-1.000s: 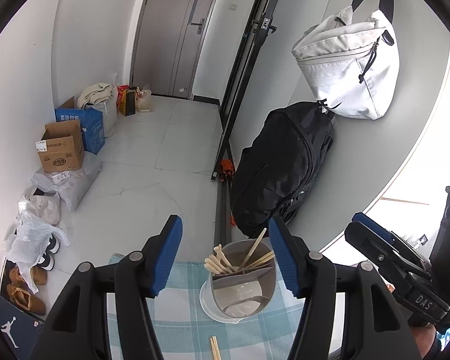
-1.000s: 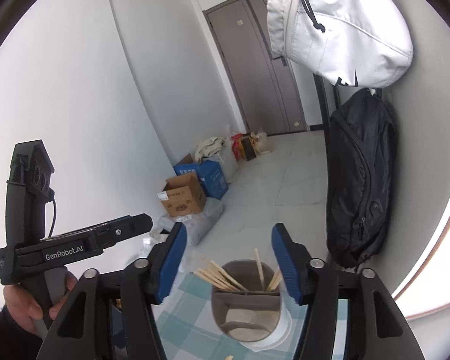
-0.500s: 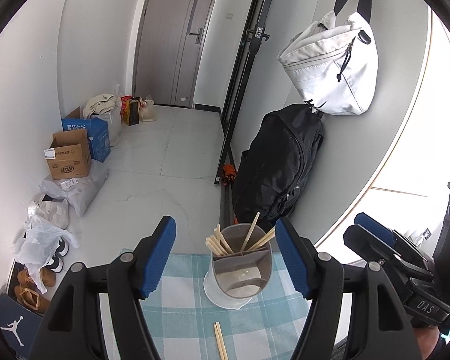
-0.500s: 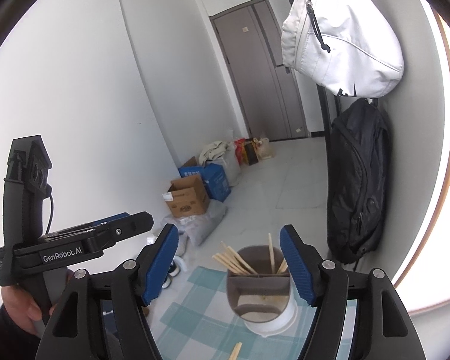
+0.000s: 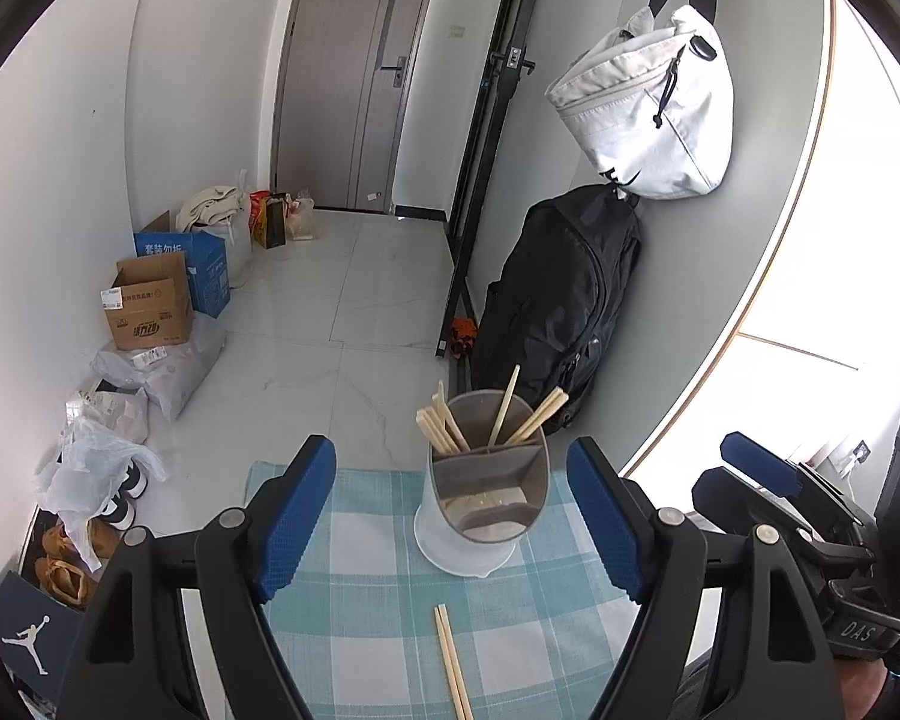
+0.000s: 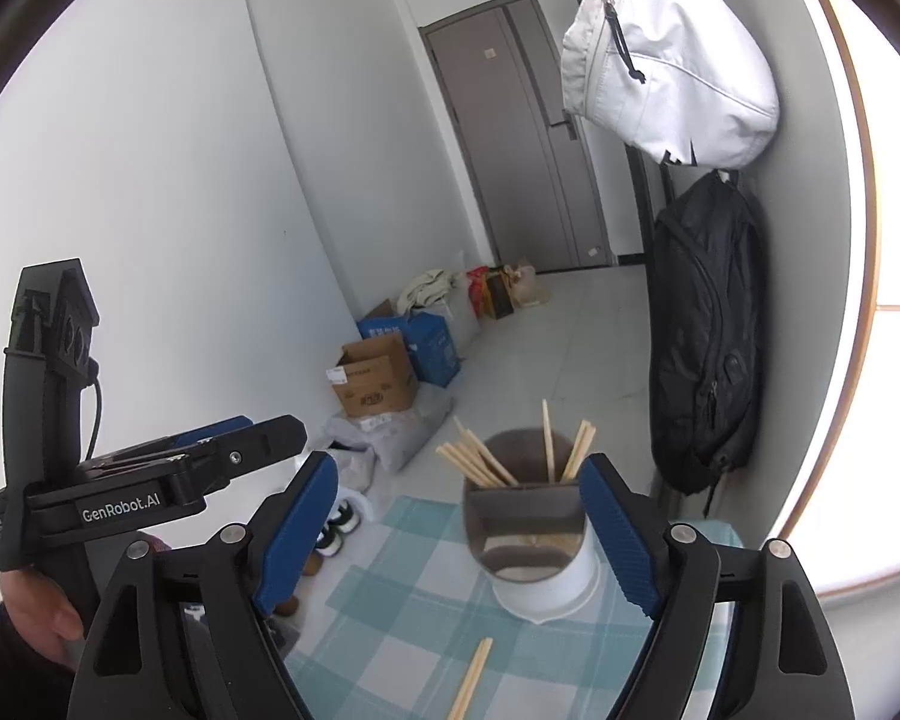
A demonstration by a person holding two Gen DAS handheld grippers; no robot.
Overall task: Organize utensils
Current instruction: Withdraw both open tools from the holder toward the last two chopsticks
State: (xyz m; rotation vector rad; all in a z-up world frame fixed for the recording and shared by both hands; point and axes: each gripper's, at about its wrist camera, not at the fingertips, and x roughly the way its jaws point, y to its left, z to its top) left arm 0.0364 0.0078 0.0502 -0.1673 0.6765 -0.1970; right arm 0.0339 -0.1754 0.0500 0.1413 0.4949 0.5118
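Observation:
A grey utensil holder (image 5: 486, 480) (image 6: 531, 525) on a white base stands at the far end of a checked cloth (image 5: 366, 564) (image 6: 402, 594). Several wooden chopsticks (image 5: 450, 426) (image 6: 480, 459) lean in its back compartment. A loose pair of chopsticks (image 5: 453, 666) (image 6: 471, 681) lies on the cloth nearer to me. My left gripper (image 5: 453, 516) hangs above the cloth short of the holder, its jaws opening with nothing between them. My right gripper (image 6: 459, 528) is held the same way, jaws opening and empty. Each gripper also shows at the edge of the other's view.
The table ends just beyond the holder. A black backpack (image 5: 564, 294) and a white bag (image 5: 648, 114) hang on the right wall. Cardboard boxes (image 5: 150, 306), plastic bags and shoes line the floor at left. A person's hand (image 6: 36, 618) holds the left gripper.
Both grippers have drawn back from the holder, which now sits farther ahead. Both pairs of jaws have spread wider. The loose chopsticks on the cloth have come more into view.

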